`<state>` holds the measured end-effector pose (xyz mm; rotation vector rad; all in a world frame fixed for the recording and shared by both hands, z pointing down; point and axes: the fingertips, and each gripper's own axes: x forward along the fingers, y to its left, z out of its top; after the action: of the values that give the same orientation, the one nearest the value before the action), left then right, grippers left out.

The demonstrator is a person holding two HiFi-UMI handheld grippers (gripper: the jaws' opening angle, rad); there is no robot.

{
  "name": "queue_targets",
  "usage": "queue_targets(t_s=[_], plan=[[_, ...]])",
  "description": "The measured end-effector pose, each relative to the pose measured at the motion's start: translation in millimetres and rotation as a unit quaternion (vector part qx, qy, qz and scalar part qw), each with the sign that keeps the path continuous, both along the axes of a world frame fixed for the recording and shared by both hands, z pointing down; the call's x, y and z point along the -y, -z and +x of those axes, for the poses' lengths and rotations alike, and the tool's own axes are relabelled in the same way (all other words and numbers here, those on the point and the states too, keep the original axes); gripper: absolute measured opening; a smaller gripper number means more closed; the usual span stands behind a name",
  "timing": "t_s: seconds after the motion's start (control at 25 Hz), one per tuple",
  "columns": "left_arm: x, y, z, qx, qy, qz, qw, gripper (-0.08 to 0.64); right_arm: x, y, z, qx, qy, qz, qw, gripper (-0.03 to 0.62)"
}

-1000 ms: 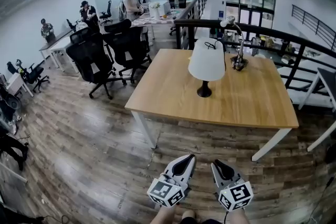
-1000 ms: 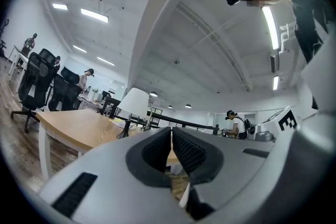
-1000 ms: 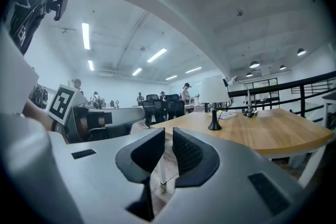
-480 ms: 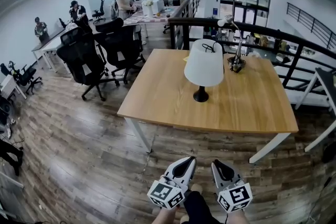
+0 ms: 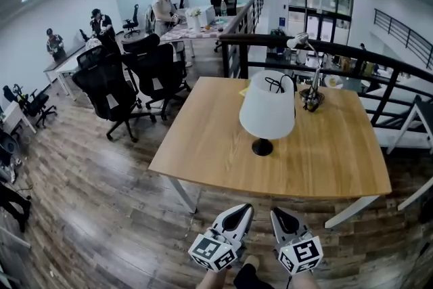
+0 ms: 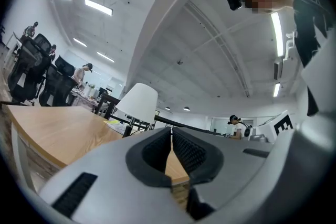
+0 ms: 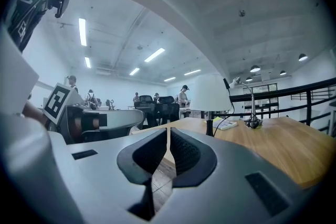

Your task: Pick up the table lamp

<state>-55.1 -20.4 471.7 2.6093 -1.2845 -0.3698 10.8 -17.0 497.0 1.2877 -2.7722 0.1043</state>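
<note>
The table lamp (image 5: 268, 106) has a white shade and a black foot, and it stands upright near the middle of a wooden table (image 5: 203, 139). Both grippers are low in the head view, short of the table's near edge and well apart from the lamp. My left gripper (image 5: 239, 210) is shut with nothing in it, and so is my right gripper (image 5: 277, 212). The left gripper view shows the lamp (image 6: 137, 105) far beyond the closed jaws (image 6: 171, 132). In the right gripper view the lamp (image 7: 211, 93) stands up and to the right of the closed jaws (image 7: 168, 131).
A silver desk lamp (image 5: 310, 71) stands at the table's far side, in front of a black railing (image 5: 352, 51). Black office chairs (image 5: 115, 81) crowd the floor left of the table. People stand at desks (image 5: 162, 7) farther back. Wood floor lies between me and the table.
The table and lamp have drawn nearer and look larger in the head view. Both grippers keep their place at the bottom of the view, still shut.
</note>
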Motion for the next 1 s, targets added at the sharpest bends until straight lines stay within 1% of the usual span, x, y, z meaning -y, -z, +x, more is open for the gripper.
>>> queue_targets(t_s=[0.12, 0.28, 0.44, 0.72, 0.84, 1.0], plan=[[23, 0, 5, -0.001, -0.005, -0.003, 1.0, 0.015, 22, -1, 1, -0.001, 0.001, -0.004, 1.0, 0.044], [47, -4, 13, -0.004, -0.017, -0.012, 0.9998, 0.014, 41, -10, -2, -0.024, 0.013, -0.007, 1.0, 0.044], [67, -5, 24, -0.005, -0.035, -0.019, 0.9992, 0.015, 62, -11, 0, -0.02, 0.011, -0.011, 1.0, 0.044], [102, -6, 32, -0.001, -0.048, -0.02, 0.9986, 0.015, 96, -18, 2, -0.017, 0.011, -0.017, 1.0, 0.044], [117, -6, 31, -0.009, -0.051, -0.023, 0.9984, 0.015, 110, -17, 1, -0.017, 0.011, -0.016, 1.0, 0.044], [131, -6, 34, -0.032, -0.056, -0.026, 0.9976, 0.015, 123, -18, 2, -0.021, 0.015, -0.012, 1.0, 0.044]])
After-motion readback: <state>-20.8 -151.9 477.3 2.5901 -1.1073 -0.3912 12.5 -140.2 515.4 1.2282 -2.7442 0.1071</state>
